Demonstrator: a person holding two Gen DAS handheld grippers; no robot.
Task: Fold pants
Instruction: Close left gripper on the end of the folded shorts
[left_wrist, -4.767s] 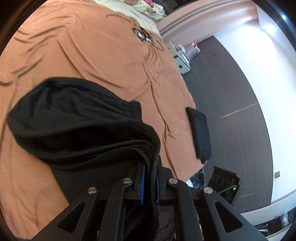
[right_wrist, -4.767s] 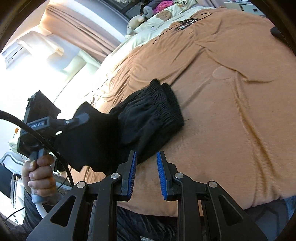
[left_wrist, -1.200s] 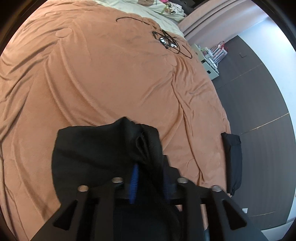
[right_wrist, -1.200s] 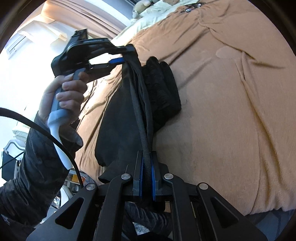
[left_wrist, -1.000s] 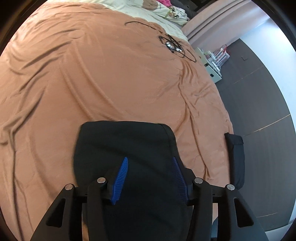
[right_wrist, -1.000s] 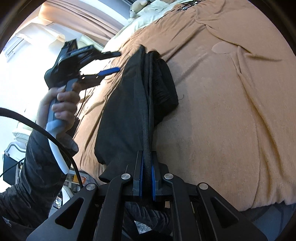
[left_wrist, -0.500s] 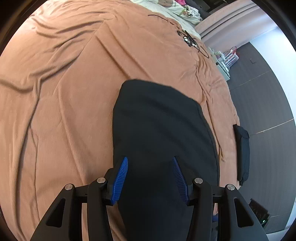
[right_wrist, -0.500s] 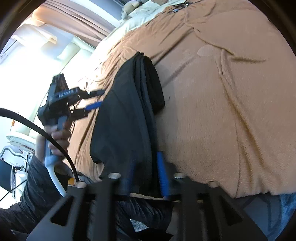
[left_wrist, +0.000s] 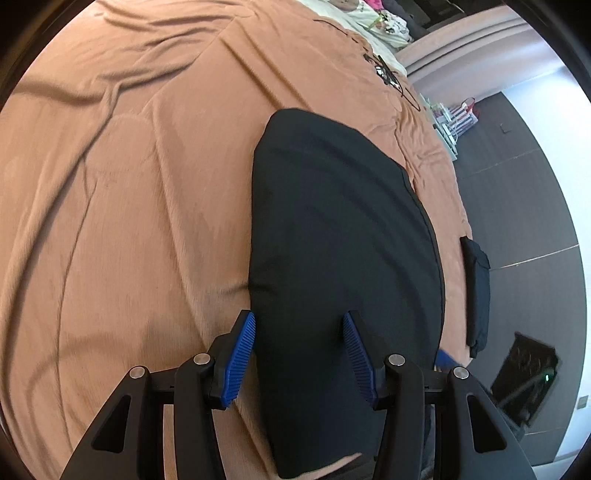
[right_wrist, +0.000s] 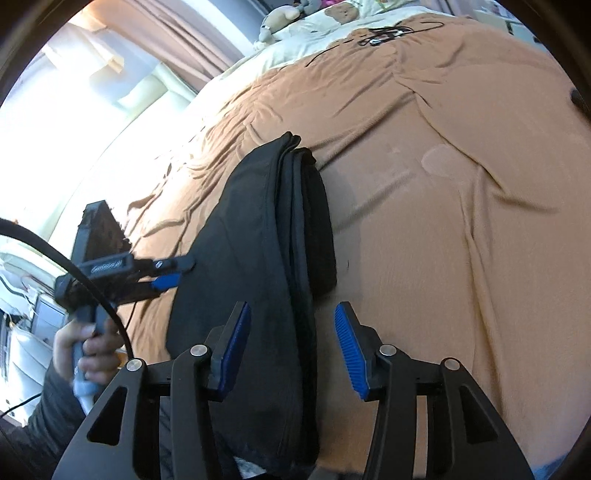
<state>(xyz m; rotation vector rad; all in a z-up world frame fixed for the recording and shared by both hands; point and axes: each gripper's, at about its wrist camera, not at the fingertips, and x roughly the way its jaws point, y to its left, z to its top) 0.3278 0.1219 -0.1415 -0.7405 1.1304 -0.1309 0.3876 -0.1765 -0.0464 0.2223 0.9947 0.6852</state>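
Left wrist view: the left tongs (left_wrist: 299, 347) stand apart with nothing pinched, their blue pads (left_wrist: 242, 347) straddling the near end of the black pants (left_wrist: 343, 236), which lie as a long folded slab on the brown bedspread (left_wrist: 122, 206), running from the lower centre of the frame toward the upper right. The flat, smooth upper face suggests a fold laid down and let go, so that the cloth rests under its own weight. A second dark folded garment (left_wrist: 478, 295) hangs at the bed's edge at the right, well apart from the pants; a black cable (left_wrist: 388, 75) lies near the pillows at the top. Right wrist view: the right tongs (right_wrist: 291, 347) are likewise parted and grip nothing, with the stacked edges of the pants (right_wrist: 266, 266) passing between them but touching neither pad, as far as can be seen. Here the layering is plain: several folded edges run side by side from the lower centre up to mid-frame. At the left a hand (right_wrist: 86, 343) holds the other tool, its tongs (right_wrist: 173, 273) just beside the pants' left border. Judged from the compact stack, the folding appears close to complete; what remains is likely one more fold or a squaring of the edges.
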